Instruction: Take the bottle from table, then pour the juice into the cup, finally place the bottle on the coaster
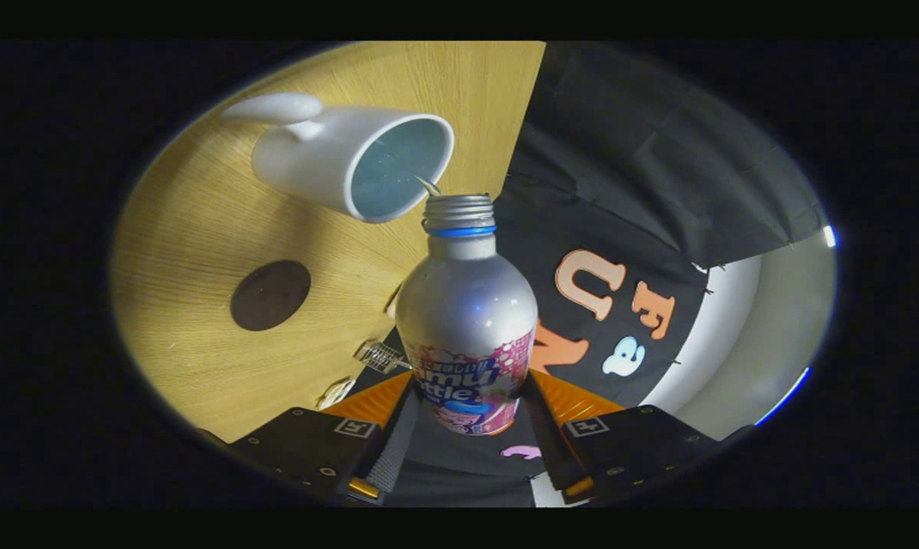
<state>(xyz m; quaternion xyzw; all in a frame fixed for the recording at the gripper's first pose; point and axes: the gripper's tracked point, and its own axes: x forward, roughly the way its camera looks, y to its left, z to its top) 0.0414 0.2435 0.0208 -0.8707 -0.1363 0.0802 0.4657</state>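
Note:
My gripper [467,408] is shut on the lower body of a silver bottle [465,305] with a pink and blue label. The bottle is uncapped and tipped toward a white mug [306,156] that stands on the wooden table [200,229]. A thin stream of liquid runs from the bottle's threaded mouth [459,206] into the mug's opening. The mug's handle points away from the bottle. A round dark brown coaster [270,295] lies on the table beside the mug, beyond my left finger [398,435].
The table edge runs right behind the bottle, with the black cloth wall [657,152] hanging past it. A small metal clip [380,355] sits at the table's edge near my left finger.

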